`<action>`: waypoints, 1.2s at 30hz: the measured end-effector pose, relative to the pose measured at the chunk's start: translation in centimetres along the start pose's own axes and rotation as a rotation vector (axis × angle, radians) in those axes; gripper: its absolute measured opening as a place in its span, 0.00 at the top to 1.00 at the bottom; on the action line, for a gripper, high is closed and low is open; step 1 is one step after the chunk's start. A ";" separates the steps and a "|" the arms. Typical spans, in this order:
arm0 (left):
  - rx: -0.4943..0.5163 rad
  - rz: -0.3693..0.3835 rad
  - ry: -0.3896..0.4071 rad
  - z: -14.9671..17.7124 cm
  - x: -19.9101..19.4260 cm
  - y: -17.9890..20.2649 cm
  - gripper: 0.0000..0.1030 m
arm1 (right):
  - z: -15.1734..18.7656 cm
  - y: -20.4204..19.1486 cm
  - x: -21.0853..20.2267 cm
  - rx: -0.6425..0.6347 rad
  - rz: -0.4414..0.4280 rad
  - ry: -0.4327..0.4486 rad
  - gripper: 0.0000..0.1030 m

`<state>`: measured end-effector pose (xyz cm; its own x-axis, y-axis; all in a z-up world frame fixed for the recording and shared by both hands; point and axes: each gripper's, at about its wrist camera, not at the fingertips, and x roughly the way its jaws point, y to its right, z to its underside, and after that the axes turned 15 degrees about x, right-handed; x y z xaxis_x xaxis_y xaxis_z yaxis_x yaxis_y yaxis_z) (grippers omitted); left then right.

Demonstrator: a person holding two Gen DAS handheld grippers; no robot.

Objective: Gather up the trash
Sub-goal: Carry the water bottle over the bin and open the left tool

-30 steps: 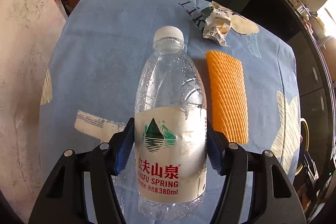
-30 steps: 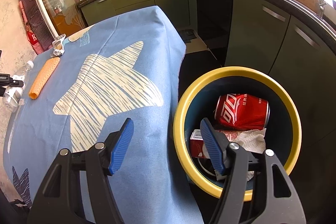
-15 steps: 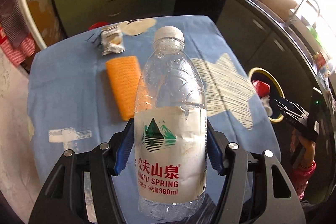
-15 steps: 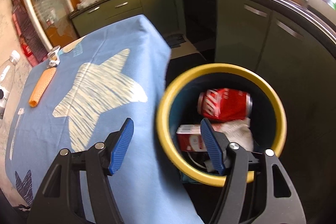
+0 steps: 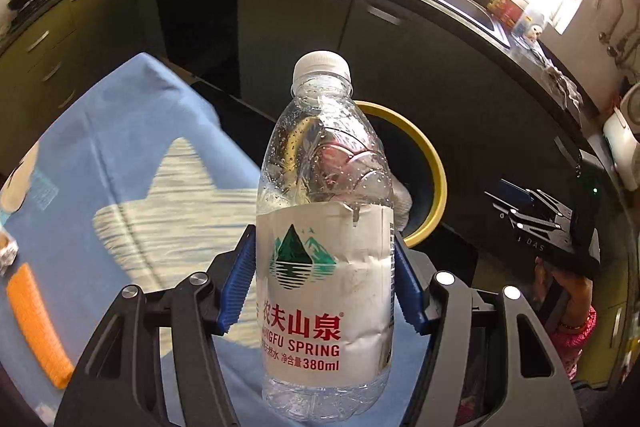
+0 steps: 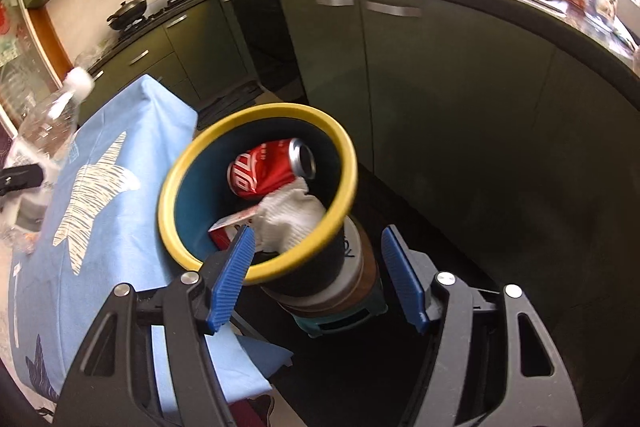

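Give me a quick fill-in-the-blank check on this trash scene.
1. The left claw is shut on a clear plastic ____.
2. The trash bin has a ____ rim.
3. Inside the bin lies a red soda ____.
4. The right claw holds ____.

Missing words: bottle; yellow; can; nothing

- I count one clear water bottle (image 5: pixel 324 227), white cap on.
- One yellow-rimmed bin (image 6: pixel 256 195) beside the table.
- In that bin I can make out one red soda can (image 6: pixel 268 169), one white crumpled tissue (image 6: pixel 292 219) and one red carton (image 6: pixel 230 229), partly hidden.
- One blue tablecloth (image 5: pixel 120 155), with one whole pale star print in my view.
- One orange foam sleeve (image 5: pixel 36 323) on the cloth.
- Two grippers (image 6: pixel 316 277), each with two blue pads.
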<state>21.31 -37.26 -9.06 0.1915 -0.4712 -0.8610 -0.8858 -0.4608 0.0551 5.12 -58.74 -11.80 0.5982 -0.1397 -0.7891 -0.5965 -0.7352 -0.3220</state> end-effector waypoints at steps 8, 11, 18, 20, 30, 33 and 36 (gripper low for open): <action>0.193 0.046 -0.063 -6.7 8.9 5.3 0.40 | 0.0 2.8 1.2 0.048 0.007 -0.028 0.39; 0.260 0.051 -0.073 -7.9 10.7 6.4 0.40 | 0.0 3.3 1.6 0.057 0.008 -0.036 0.39; 0.309 0.025 -0.045 -9.2 11.5 6.8 0.24 | 0.1 4.0 1.9 0.076 0.016 -0.047 0.39; 0.296 0.035 -0.032 -9.1 10.5 6.5 0.23 | 0.1 4.1 1.9 0.076 0.014 -0.048 0.39; 0.123 -0.005 0.122 -1.7 0.3 2.7 0.15 | 0.2 1.5 1.6 0.029 -0.015 -0.045 0.39; 0.036 -0.050 0.164 2.3 -3.2 0.7 0.10 | 0.3 -0.1 1.5 -0.001 -0.022 -0.048 0.38; -0.087 -0.123 0.210 7.5 -7.1 -1.7 0.06 | 0.5 -2.4 1.4 -0.041 -0.034 -0.053 0.38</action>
<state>18.31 -27.44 -6.82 0.3874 -0.5492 -0.7405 -0.8126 -0.5828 0.0072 7.10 -56.86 -12.42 0.5879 -0.0798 -0.8050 -0.5531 -0.7659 -0.3280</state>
